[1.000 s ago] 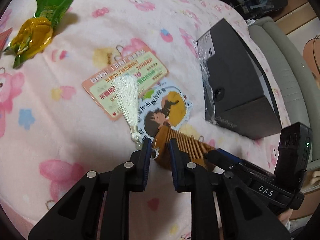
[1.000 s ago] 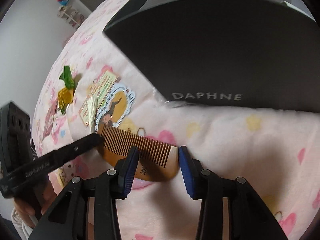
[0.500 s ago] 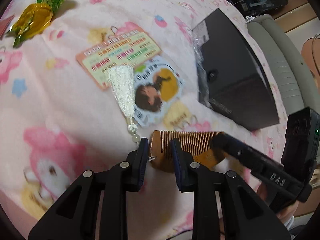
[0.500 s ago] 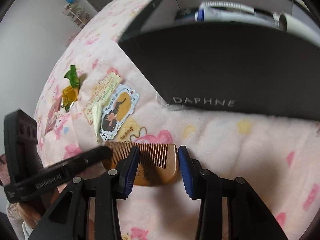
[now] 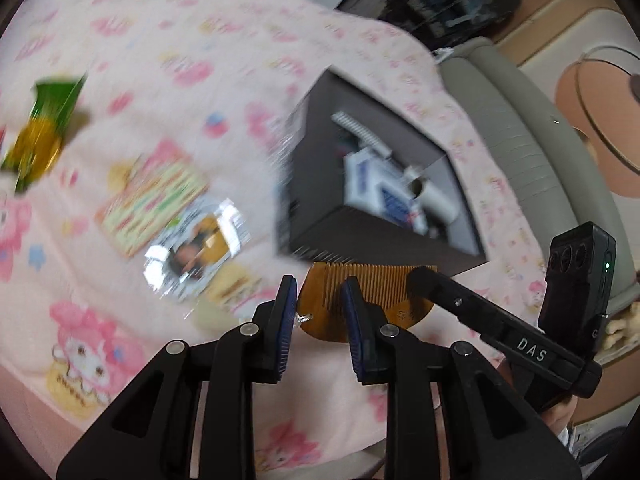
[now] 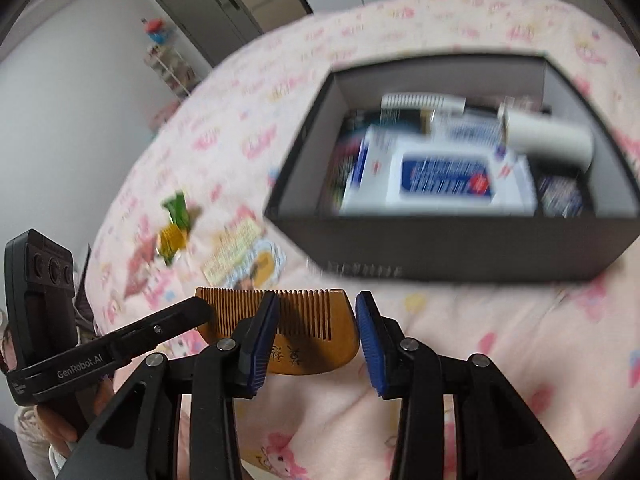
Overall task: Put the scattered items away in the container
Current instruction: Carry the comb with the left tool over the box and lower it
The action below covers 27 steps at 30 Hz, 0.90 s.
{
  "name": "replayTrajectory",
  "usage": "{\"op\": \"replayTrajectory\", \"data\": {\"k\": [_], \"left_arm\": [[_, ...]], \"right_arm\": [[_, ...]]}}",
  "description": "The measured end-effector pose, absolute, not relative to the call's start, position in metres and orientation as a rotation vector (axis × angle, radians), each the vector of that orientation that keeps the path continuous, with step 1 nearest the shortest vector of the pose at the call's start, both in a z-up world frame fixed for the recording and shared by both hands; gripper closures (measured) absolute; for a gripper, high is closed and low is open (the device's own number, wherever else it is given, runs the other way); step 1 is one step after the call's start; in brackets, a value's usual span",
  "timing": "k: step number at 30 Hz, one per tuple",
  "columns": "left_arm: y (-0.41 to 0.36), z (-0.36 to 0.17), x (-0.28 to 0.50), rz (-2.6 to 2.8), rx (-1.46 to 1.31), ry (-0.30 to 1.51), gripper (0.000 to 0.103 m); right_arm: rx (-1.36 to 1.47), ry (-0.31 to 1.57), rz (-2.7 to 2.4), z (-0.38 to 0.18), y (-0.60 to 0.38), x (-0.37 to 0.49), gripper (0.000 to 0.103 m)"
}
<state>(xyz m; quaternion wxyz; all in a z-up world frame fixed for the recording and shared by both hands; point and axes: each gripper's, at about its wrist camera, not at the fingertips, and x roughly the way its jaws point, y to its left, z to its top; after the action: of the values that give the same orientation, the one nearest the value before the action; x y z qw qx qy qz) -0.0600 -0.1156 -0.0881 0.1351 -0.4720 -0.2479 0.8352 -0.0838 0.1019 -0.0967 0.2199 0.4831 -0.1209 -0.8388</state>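
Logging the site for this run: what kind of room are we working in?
Most likely a bedroom: the work surface is a soft pink cartoon-print blanket, with a padded grey headboard or sofa edge beside it and cupboard doors behind.

Wooden comb (image 6: 308, 332) lifted, teeth toward open black box (image 6: 460, 248), seemingly part-filled.

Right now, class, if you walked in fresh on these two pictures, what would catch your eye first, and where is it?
First, the wooden comb in the foreground, just beyond the tips of both the left gripper and the right gripper. Behind it stands the open black box, already packed with a blue-and-white packet and a white tube. To its left, cards and a green-and-gold wrapper lie on the pink blanket.
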Motion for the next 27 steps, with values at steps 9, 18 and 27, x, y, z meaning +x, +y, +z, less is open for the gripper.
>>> {"op": "replayTrajectory", "data": {"k": [9, 18, 27], "left_arm": [[-0.052, -0.046, -0.139, 2.403, -1.273, -0.6, 0.081], [0.005, -0.042, -0.214, 2.364, -1.254, -0.585, 0.081], [0.024, -0.066, -0.23, 2.329, -1.318, -0.556, 0.081]], "right_arm": [[1.216, -0.379, -2.46, -0.051, 0.159, -0.123, 0.067], [1.177, -0.393, -2.585, -0.032, 0.214, -0.173, 0.067], [1.185, -0.407, -2.604, -0.039, 0.235, -0.186, 0.067]]}}
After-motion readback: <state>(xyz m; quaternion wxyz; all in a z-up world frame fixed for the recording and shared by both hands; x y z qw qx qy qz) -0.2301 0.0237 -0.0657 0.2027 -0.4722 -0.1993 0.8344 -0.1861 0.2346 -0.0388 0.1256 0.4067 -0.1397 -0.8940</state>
